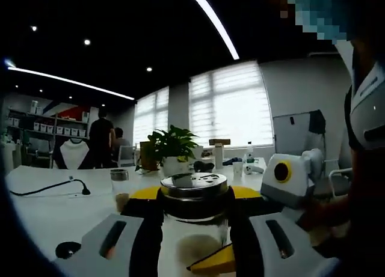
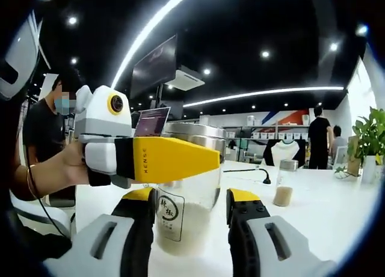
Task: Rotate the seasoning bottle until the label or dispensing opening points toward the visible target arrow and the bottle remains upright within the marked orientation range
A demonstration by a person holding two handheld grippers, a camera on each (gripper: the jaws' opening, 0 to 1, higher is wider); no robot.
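Seasoning bottle (image 2: pixel 183 208) stands upright on white table (image 2: pixel 337 211), label facing right gripper (image 2: pixel 191 229), whose jaws flank it, contact unclear. Left gripper (image 1: pixel 194 229) closes on it from opposite side, grip looks tight; arrow unseen.

Office: white desks (image 1: pixel 48 211), blinds on windows (image 1: pixel 228 106), shelving (image 1: pixel 57 130), laptop (image 2: pixel 151 122).

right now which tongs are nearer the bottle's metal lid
Left. The left tongs grip the bottle just under its lid; the right tongs flank its lower body, beside the label.
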